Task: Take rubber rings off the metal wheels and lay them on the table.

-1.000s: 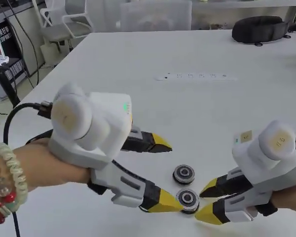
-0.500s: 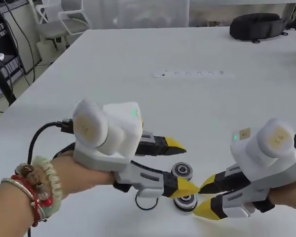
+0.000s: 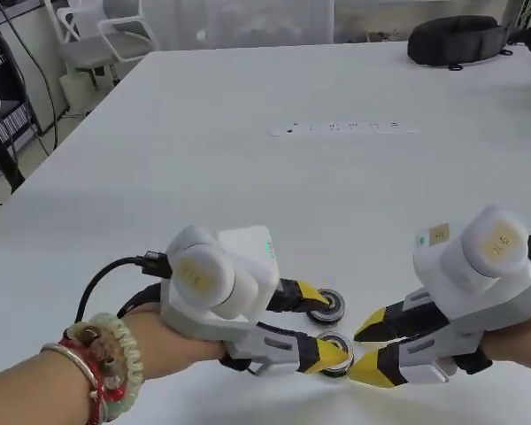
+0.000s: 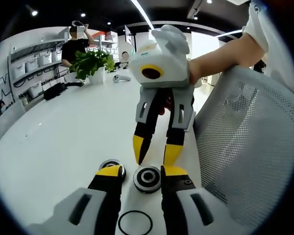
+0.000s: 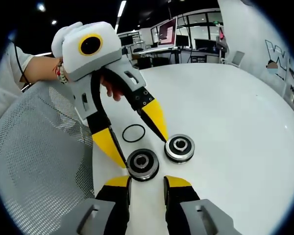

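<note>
White workbench in an open office, two grippers meeting over two wheels

The broad white table (image 3: pixel 248 177) carries a white power strip (image 3: pixel 341 128) at upper centre and a black cushion-like bag (image 3: pixel 456 40) at upper right. The left gripper (image 3: pixel 330 326) sits lower over the wheels than half a second ago, its jaws open either side of the near silver metal wheel (image 4: pixel 147 178). The right gripper (image 3: pixel 361 354) is slightly parted and empty. The far metal wheel (image 5: pixel 180 147) lies beside it, with a thin black rubber ring (image 5: pixel 134 132) flat nearby.

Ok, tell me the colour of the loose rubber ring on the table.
Black; the rubber ring shows best in the right gripper view.
</note>
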### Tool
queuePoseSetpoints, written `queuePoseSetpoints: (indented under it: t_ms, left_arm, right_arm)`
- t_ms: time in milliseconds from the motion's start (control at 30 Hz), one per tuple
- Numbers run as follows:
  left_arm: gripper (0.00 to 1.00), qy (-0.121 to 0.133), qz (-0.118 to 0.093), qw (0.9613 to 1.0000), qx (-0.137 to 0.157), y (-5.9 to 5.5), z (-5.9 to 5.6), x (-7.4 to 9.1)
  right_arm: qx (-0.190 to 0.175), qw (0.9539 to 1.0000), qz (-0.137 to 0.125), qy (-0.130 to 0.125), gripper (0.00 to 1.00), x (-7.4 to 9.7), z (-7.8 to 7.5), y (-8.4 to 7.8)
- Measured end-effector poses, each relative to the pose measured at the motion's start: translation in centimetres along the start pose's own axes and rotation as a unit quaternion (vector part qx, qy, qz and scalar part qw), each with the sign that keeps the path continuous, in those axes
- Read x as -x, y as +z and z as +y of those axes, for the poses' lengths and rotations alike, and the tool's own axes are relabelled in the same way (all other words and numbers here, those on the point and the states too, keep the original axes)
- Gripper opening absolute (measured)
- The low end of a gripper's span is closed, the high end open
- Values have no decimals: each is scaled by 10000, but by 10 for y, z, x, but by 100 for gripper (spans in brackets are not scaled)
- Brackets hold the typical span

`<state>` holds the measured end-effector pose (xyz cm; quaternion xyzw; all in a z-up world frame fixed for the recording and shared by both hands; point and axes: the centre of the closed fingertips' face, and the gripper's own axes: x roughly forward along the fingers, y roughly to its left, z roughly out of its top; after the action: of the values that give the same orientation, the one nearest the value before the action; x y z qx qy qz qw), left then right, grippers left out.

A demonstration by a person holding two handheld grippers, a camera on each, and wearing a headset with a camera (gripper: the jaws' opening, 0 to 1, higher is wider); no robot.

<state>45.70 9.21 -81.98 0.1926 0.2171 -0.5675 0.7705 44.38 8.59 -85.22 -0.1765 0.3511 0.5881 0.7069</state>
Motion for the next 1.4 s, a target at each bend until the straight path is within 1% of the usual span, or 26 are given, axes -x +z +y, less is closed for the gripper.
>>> queuePoseSetpoints:
  t_ms: [100,167,233,367,433,500,567,600,667,767,900,1167,1267,1367,1400]
  left_arm:
    - [21,-51,-19,9999,95,-1,-3,-2]
    - [18,-68,71,9999,38,-5,-4,-4]
    - [17,-51,162,9999,-9,-8,-4,-4]
    - [16,-130,163,9998,19,-9,-8,-6]
    - [16,-160,229,9996,-13,-12,-10,-7]
    - [15,-182,191,9997,-10,-11,-10,-7]
    - [14,-139,217,9997,38,-12,-8,-7]
    - [14,-94,209,9997,120,-13,-6,-7]
    - [12,-85,170,9998,95,-12,-4,-6]
    - [11,-97,187,9998,40,-13,-5,-5]
    - [8,-152,191,9997,-19,-13,-9,-5]
    - [8,-137,202,9997,30,-14,-9,-4]
    - [8,-138,186,9997,51,-14,-10,-5]
    - [8,-133,169,9997,69,-14,-10,-4]
    - [8,-130,167,9997,75,-14,-10,-5]
  right_arm:
    - [-4,10000,-9,2,24,0,0,0]
    - [-3,10000,-11,7,24,0,0,0]
    - [2,10000,-11,19,24,-1,0,0]
    - [16,10000,5,50,24,-2,2,0]
    - [42,10000,18,53,24,-2,2,0]
    - [59,10000,21,57,24,-2,3,0]
    - [70,10000,26,58,24,-2,3,0]
    - [78,10000,29,54,23,-2,3,0]
    - [104,9999,47,44,23,-3,3,-1]
    - [158,9999,55,35,22,-4,2,-1]
    - [194,9998,60,23,22,-4,2,-1]
    - [340,9994,74,9,20,-5,3,-1]
    - [364,9993,82,65,18,-5,5,-1]
    - [396,9992,88,48,17,-5,5,0]
    - [384,9992,76,27,15,-5,4,0]
